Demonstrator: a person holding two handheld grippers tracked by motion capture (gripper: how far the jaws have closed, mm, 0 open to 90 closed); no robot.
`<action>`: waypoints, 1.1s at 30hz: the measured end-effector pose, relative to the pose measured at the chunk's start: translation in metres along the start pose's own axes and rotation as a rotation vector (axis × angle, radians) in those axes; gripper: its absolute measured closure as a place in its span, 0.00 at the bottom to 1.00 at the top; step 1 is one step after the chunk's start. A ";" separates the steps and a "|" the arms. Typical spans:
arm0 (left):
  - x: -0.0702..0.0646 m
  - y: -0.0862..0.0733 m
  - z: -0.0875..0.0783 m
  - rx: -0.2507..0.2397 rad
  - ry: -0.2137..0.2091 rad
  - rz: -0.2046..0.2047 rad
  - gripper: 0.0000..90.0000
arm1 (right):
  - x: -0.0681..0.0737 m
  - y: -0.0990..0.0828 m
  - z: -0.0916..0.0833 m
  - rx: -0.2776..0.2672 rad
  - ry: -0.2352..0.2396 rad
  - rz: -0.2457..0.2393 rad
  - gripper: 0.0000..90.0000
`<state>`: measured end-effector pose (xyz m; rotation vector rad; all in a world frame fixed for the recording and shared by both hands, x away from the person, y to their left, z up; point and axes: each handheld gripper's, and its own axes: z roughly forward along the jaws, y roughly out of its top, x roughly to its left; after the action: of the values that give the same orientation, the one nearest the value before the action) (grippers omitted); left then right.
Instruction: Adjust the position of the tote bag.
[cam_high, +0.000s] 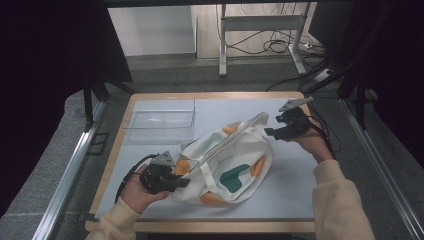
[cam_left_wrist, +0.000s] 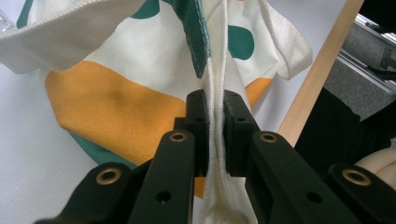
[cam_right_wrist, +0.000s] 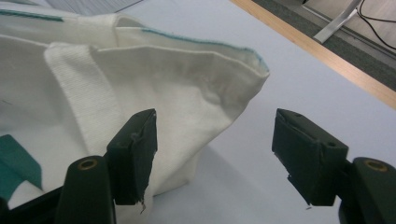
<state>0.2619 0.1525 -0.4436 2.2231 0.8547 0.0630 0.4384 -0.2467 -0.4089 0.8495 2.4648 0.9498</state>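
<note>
Two grippers working one canvas tote bag (cam_high: 227, 162), slumped mid-table just in front of the clear plastic box (cam_high: 161, 120). Left gripper (cam_left_wrist: 215, 133) clamped tight on the white strap (cam_left_wrist: 215, 93). Right gripper (cam_right_wrist: 215, 158) spread wide, empty, beside the bag's far corner. Best to centre that hem (cam_right_wrist: 205, 49) between the pads before squeezing, then lift evenly.

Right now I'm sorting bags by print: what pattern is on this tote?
Cream tote bag with orange and dark green patches; clearest in the high view.
</note>
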 end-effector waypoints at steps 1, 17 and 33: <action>0.000 0.000 0.000 0.001 0.001 0.000 0.93 | -0.002 0.003 0.001 0.003 0.002 -0.005 0.36; 0.004 0.002 0.001 0.008 -0.016 0.005 0.93 | -0.029 0.023 0.025 0.046 0.087 -0.054 0.40; 0.007 0.002 0.001 0.006 -0.021 0.004 0.93 | -0.033 0.023 0.049 0.023 0.152 -0.094 0.79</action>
<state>0.2690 0.1552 -0.4447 2.2277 0.8398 0.0385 0.4977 -0.2315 -0.4235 0.6841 2.6232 0.9880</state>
